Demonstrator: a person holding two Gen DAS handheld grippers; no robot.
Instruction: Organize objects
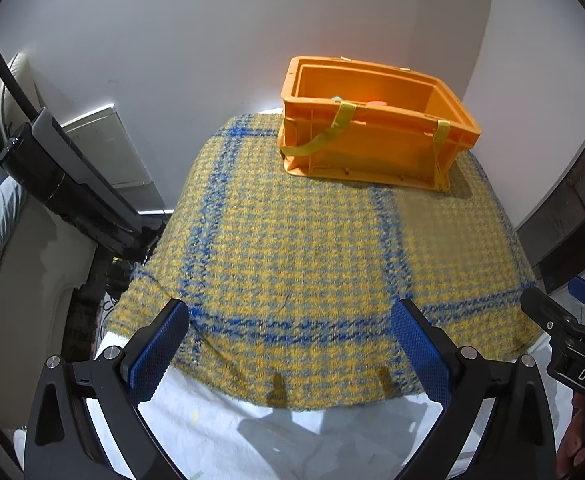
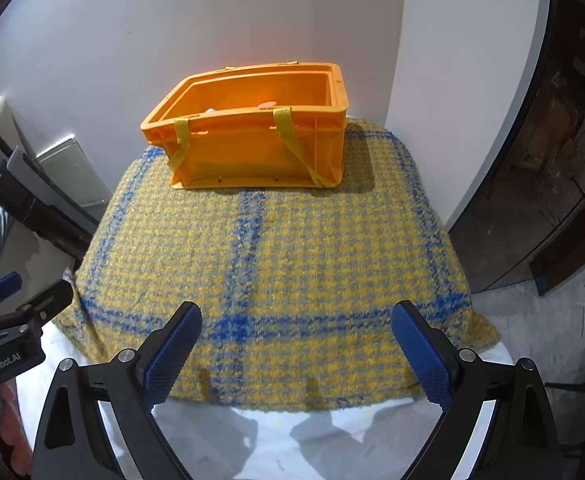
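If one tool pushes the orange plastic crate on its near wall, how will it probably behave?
The orange plastic crate looks rigid with ribbed walls, so it should not flex. Its wide flat base makes tipping unlikely. The woolly yellow-and-blue checked cloth may grip it and bunch up rather than let it slide.

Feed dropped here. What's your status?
Left gripper and right gripper: jaws open, empty. Orange crate at cloth's far edge, small items inside. Nothing in the way.

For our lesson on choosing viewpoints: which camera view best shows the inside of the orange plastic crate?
The right wrist view: the orange plastic crate sits near centre, so its far inner wall shows squarely. In the left wrist view the crate sits off to the right and turned; both views show only slivers of its contents.
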